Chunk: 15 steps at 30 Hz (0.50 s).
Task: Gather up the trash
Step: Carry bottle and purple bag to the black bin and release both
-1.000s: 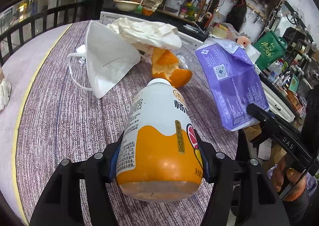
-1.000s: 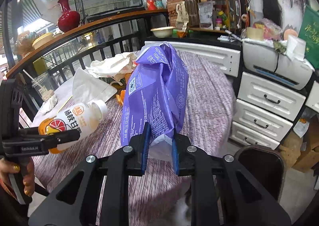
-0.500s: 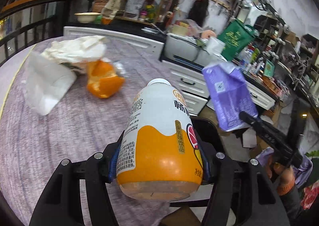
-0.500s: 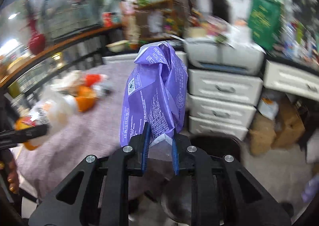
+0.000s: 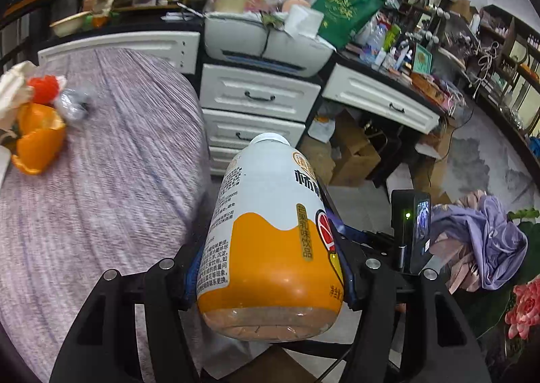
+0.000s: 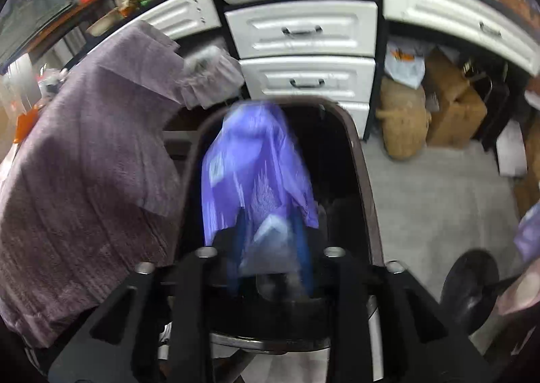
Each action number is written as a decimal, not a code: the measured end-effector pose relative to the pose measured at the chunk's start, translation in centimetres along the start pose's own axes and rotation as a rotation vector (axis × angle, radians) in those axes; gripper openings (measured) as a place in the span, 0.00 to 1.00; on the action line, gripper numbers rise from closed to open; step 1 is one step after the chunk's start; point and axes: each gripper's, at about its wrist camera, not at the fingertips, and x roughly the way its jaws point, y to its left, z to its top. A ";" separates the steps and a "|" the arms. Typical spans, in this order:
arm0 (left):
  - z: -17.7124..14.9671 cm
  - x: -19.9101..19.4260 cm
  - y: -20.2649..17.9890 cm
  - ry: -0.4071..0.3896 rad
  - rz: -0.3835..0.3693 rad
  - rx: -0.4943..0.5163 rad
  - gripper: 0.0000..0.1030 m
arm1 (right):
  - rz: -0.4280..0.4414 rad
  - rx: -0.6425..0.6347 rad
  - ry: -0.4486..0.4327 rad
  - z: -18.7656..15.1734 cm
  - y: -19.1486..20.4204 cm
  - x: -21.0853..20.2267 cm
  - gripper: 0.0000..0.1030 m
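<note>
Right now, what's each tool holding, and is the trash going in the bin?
Left tool shut on drink bottle. Right tool shut on purple bag, blurred, over open bin. Orange peel on table. Nothing blocking.

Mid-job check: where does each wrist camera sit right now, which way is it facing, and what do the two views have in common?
Left wrist: on the left hand-held gripper, facing past the table edge toward the white drawers; its fingers clamp the orange-and-white bottle.
Right wrist: on the right hand-held gripper, tilted down over the dark bin; its fingers pinch the purple bag.
Shared: purple tablecloth, white drawers, printer.
</note>
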 end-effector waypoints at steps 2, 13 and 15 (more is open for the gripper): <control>-0.1 1.3 -0.4 0.030 -0.003 0.006 0.59 | 0.002 0.029 -0.031 -0.6 0.0 -0.7 0.63; 0.7 8.0 -3.0 0.169 -0.025 0.080 0.59 | -0.074 0.138 -0.298 -0.8 -2.4 -7.9 0.75; 0.8 9.9 -3.1 0.222 -0.035 0.086 0.59 | -0.093 0.145 -0.335 -0.9 -2.7 -8.9 0.77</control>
